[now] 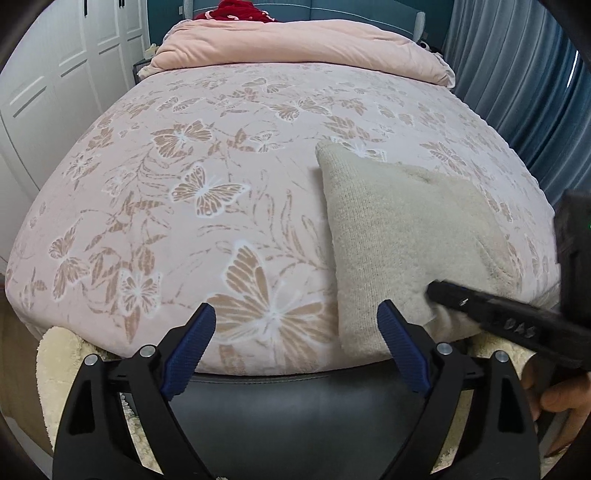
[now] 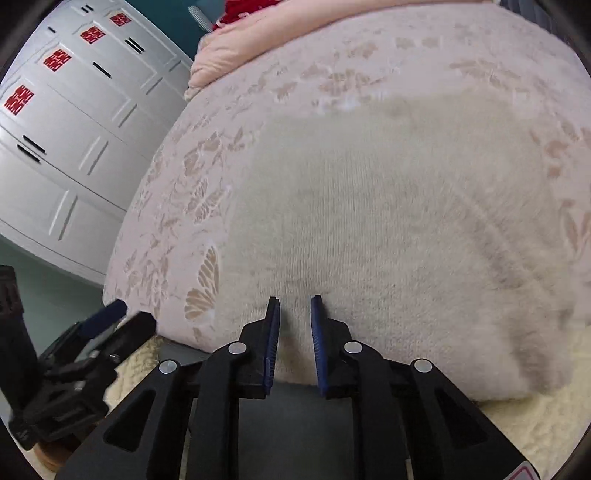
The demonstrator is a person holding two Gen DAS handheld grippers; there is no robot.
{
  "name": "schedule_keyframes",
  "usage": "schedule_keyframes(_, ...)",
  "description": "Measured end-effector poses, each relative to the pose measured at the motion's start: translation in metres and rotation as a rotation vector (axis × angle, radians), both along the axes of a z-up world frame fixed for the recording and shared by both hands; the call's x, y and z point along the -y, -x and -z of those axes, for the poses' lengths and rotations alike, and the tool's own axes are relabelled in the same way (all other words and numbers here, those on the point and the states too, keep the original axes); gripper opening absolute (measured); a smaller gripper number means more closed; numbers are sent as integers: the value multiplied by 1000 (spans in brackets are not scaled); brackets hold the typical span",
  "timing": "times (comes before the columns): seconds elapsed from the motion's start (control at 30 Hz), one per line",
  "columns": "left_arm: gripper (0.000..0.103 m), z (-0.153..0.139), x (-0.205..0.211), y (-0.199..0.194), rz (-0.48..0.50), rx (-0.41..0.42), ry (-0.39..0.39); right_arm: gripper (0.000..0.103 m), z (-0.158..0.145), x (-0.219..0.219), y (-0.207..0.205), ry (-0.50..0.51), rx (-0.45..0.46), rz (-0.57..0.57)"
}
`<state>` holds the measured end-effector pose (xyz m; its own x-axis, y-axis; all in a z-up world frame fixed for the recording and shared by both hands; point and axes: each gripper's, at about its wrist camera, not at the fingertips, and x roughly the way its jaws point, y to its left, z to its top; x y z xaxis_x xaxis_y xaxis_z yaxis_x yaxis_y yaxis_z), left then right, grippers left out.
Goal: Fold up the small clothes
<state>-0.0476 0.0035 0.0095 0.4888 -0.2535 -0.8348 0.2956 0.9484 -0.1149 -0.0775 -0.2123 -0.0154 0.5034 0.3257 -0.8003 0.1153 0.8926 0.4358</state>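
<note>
A beige knitted garment (image 1: 399,236) lies folded flat on the bed near its front right edge; it fills the right wrist view (image 2: 388,236). My left gripper (image 1: 297,314) is open and empty above the bedspread, just left of the garment's front left corner. My right gripper (image 2: 294,301) has its jaws narrowly apart, with the tips over the garment's near edge and no cloth visibly pinched. In the left wrist view it (image 1: 434,288) shows from the side, its tip touching the garment's front edge.
The bed (image 1: 184,184) has a pink butterfly-pattern spread. A folded pink quilt (image 1: 295,48) and something red (image 1: 236,9) lie at the headboard. White wardrobe doors (image 2: 66,140) stand to the left, blue curtains (image 1: 517,74) to the right. A cream fluffy rug (image 2: 535,413) lies below the bed's front edge.
</note>
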Motion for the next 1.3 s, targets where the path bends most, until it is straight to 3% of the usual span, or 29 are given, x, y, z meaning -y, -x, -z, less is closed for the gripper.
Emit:
schedule_keyframes(0.07, 87, 2, 4, -1, 5, -11, 11, 17, -12, 6, 2, 66, 29, 14)
schedule_keyframes(0.1, 87, 3, 8, -1, 13, -15, 12, 24, -7, 11, 0, 86, 12, 15)
schedule_keyframes(0.13, 87, 1, 12, -1, 24, -15, 12, 23, 8, 14, -4, 106, -45, 1)
schedule_keyframes(0.17, 87, -1, 17, 1, 39, -8, 16, 16, 27, 17, -9, 123, -117, -20)
schedule_keyframes(0.2, 87, -4, 22, 2, 55, 3, 15, 16, 35, 21, -8, 110, -130, -20)
schedule_keyframes(0.27, 87, -10, 29, 6, 89, 24, 8, 18, 21, 32, 0, 64, -75, 10)
schedule_keyframes(0.33, 88, -11, 35, 6, 104, 32, 0, 27, -3, 46, 3, 124, 5, 84)
schedule_keyframes(0.4, 88, -10, 41, 5, 110, 20, 8, 48, -15, 70, -2, 167, 42, 153)
schedule_keyframes(0.47, 88, -8, 48, 3, 113, 3, 8, 52, -12, 101, -13, 175, 23, 231)
schedule_keyframes(0.6, 88, -10, 64, 6, 153, 23, -13, 50, 14, 143, -38, 152, -66, 299)
schedule_keyframes(0.63, 88, -10, 68, 7, 164, 28, -25, 45, 19, 145, -45, 140, -74, 279)
schedule_keyframes(0.67, 88, -10, 71, 7, 172, 30, -35, 19, 24, 144, -51, 122, -79, 248)
schedule_keyframes(0.7, 88, -9, 74, 8, 179, 31, -42, 12, 26, 142, -58, 118, -86, 220)
schedule_keyframes(0.87, 88, -6, 81, 6, 192, 28, -71, 10, -7, 137, -60, 116, 49, 220)
schedule_keyframes(0.9, 88, -4, 83, 5, 192, 21, -74, 11, 1, 140, -62, 108, 27, 229)
schedule_keyframes(0.97, 89, 0, 87, 3, 195, 2, -76, 14, 41, 143, -70, 135, -113, 209)
schedule_keyframes(1.0, 89, 2, 90, 2, 202, -9, -75, 15, 52, 145, -68, 145, -124, 210)
schedule_keyframes(1.1, 89, 5, 95, 1, 213, -9, -92, 20, 26, 151, -47, 69, -40, 263)
schedule_keyframes(1.2, 89, 11, 93, -1, 201, -32, -90, 21, -10, 141, -16, 61, 70, 254)
schedule_keyframes(1.3, 89, 17, 94, -4, 185, -57, -88, 20, 0, 122, 3, 37, 42, 200)
